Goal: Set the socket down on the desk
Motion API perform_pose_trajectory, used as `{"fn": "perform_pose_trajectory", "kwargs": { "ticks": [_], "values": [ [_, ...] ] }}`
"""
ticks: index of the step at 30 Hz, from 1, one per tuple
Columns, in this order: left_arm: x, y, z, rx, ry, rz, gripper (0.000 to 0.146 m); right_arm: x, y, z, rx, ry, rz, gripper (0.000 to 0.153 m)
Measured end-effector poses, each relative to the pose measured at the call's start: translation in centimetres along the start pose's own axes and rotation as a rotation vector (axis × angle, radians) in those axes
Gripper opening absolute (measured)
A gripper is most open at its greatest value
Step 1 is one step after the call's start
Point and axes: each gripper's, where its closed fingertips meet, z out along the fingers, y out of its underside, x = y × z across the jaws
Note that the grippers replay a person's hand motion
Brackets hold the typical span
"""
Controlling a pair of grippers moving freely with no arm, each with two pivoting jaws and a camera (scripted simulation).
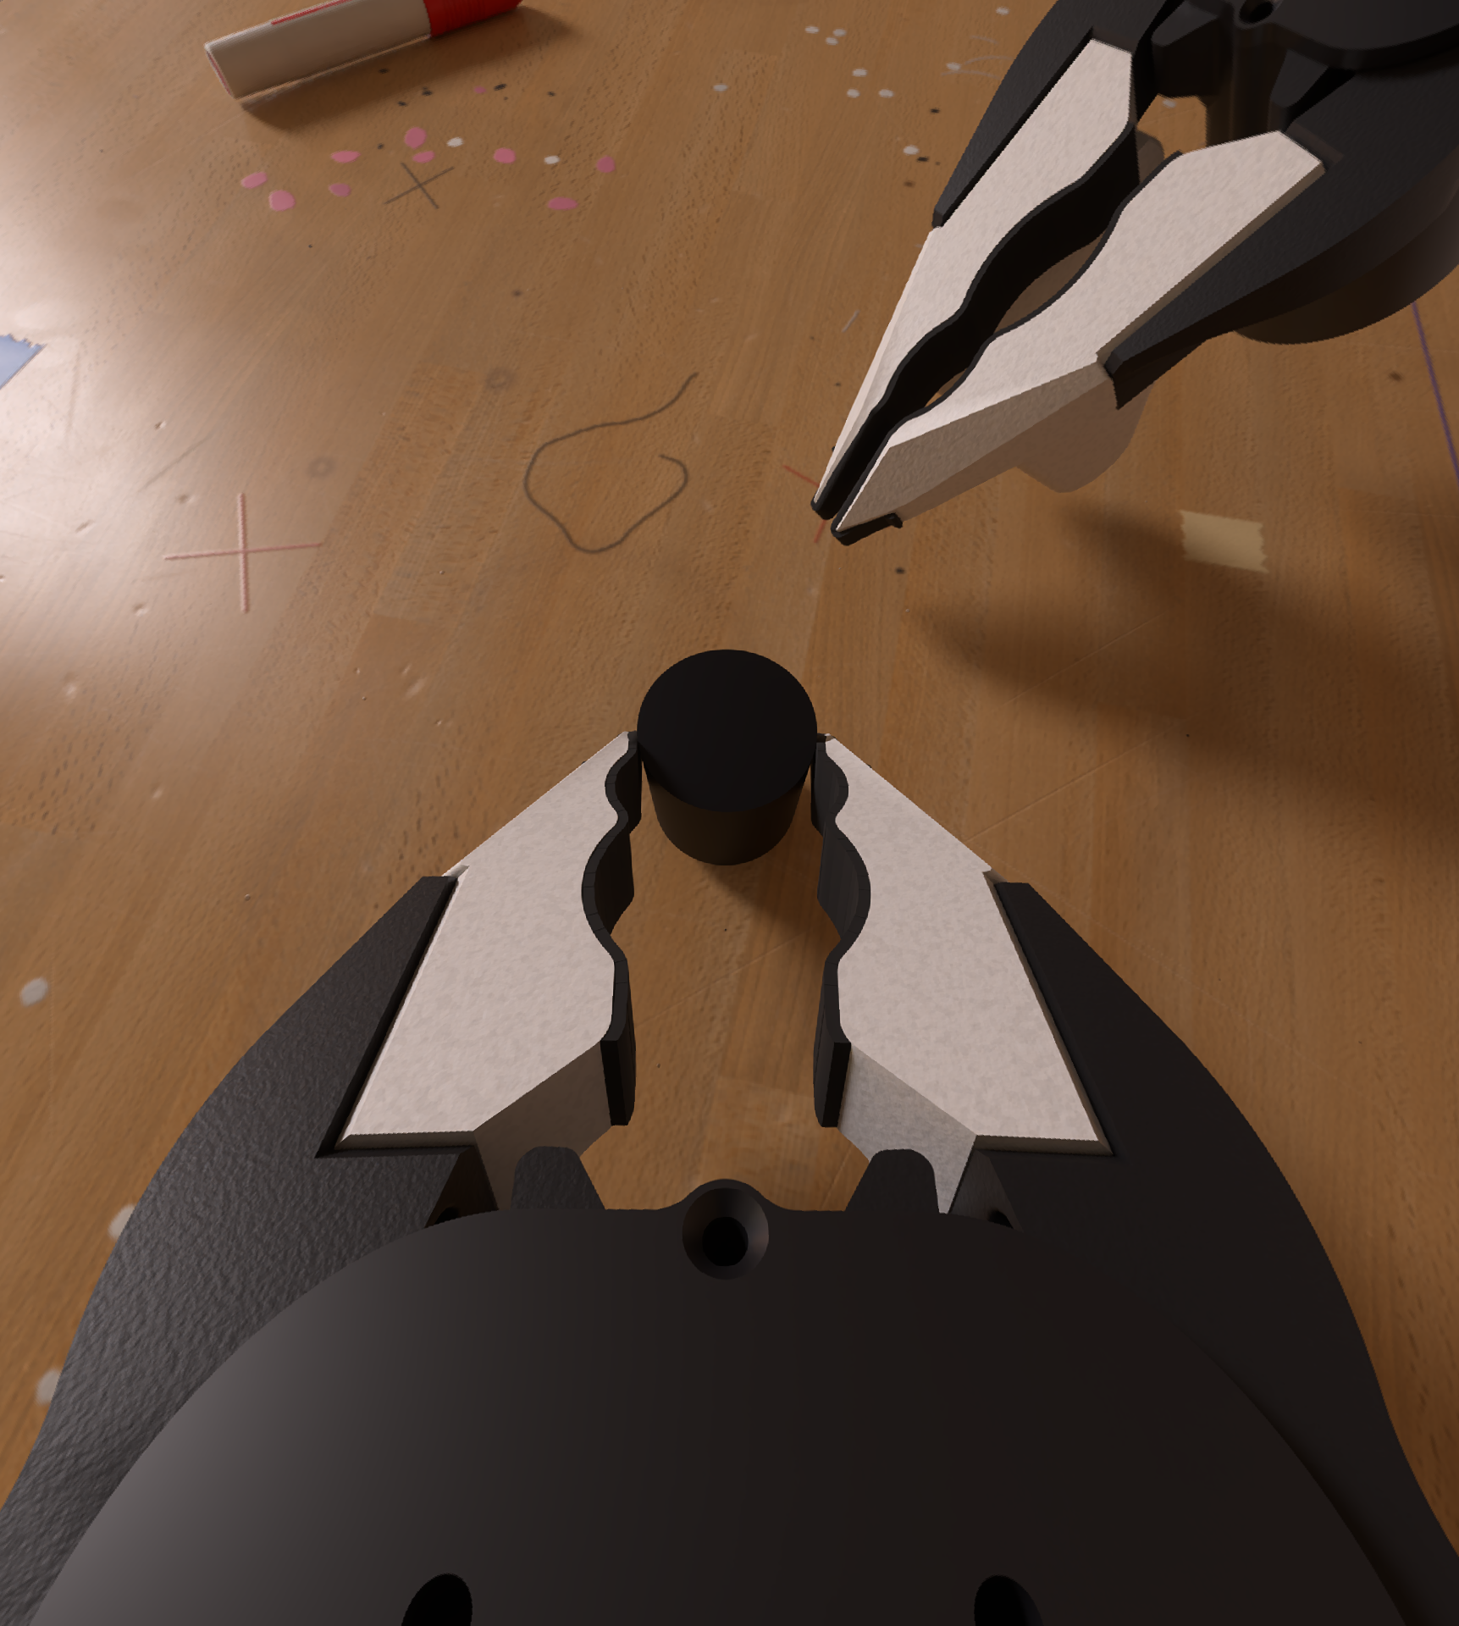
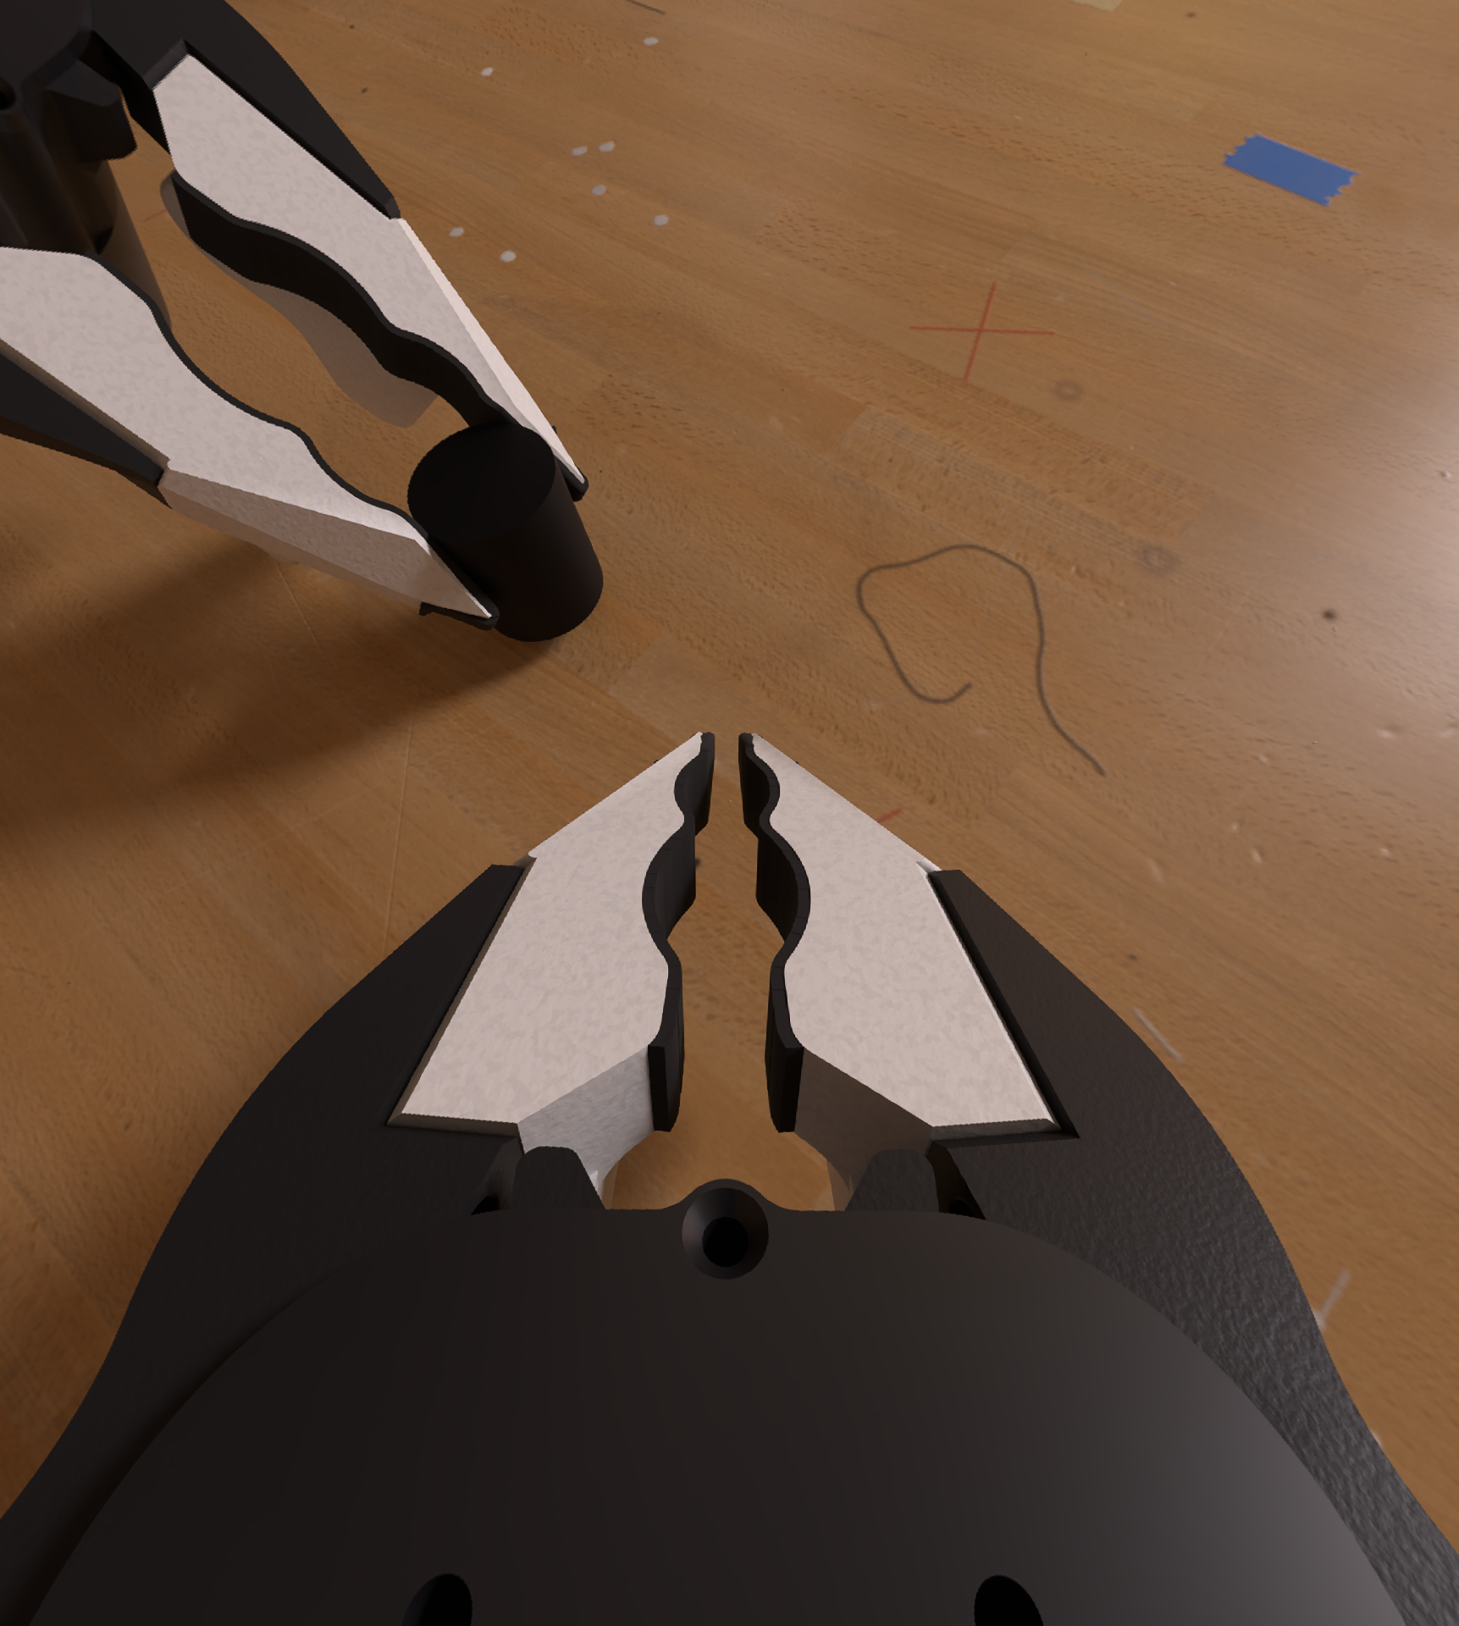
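Left tongs (image 1: 726, 748) grip the socket (image 1: 725, 757) by its round sides at their tips; it looks stiff, smooth, likely slippery and dense. Its base seems to touch the desk (image 1: 1060, 880). Right tongs (image 2: 726, 748), nearly closed and empty, hover just beside.

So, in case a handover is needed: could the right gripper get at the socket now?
Probably yes: bare desk lies between the right gripper and the socket, though the left gripper's fingers flank its sides.
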Motion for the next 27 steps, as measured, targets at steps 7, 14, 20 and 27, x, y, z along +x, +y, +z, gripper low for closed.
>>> {"fn": "perform_pose_trajectory", "kwargs": {
  "ticks": [7,14,20,27],
  "values": [
    [0.0,0.3,-0.1,-0.028,0.013,-0.001,0.041,-0.2,0.1,-0.1,-0.002,-0.016,0.01,0.008],
    [0.4,1.1,0.1,-0.062,0.068,-0.081,0.047,-0.8,0.2,0.2,-0.066,-0.121,0.106,0.028],
    [0.4,1.4,0.2,-0.091,0.059,-0.092,0.042,-1.5,-0.4,1.6,-0.088,-0.127,0.068,0.033],
    [-1.7,1.0,-2.8,-0.055,-0.003,-0.1,0.049,-1.6,-1.9,2.3,-0.056,-0.181,0.044,0.036]
  ]
}}
